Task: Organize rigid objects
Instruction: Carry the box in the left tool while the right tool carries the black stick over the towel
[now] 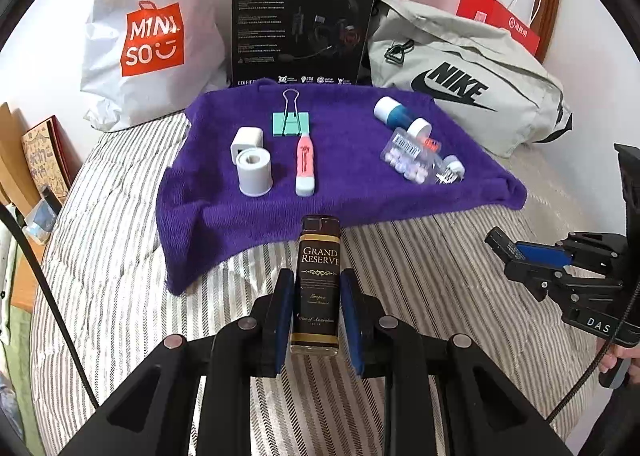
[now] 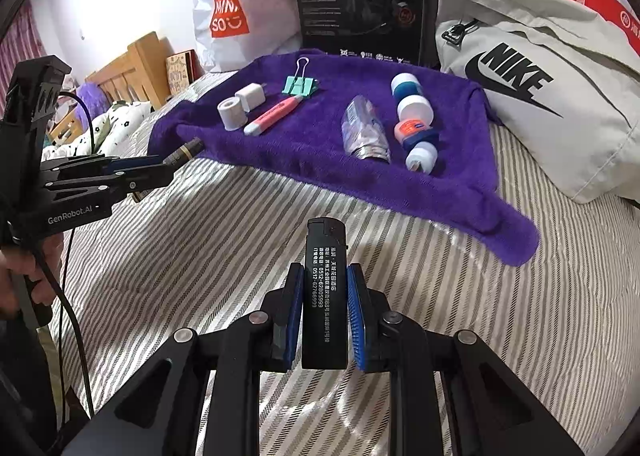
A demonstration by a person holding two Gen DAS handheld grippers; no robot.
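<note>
My left gripper pinches the brown lighter mid-body, my right gripper the black lighter, both light, stiff, slick-sided, purple towel ahead.

Bright, even indoor light, soft shadows, sharp centre; strong fisheye bending and dark vignetted corners.

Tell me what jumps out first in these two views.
Each gripper holds a lighter above the striped bedding: the left gripper a Grand Reserve lighter, the right gripper a black lighter. Beyond them, the purple towel carries small items sorted in two clusters.
</note>
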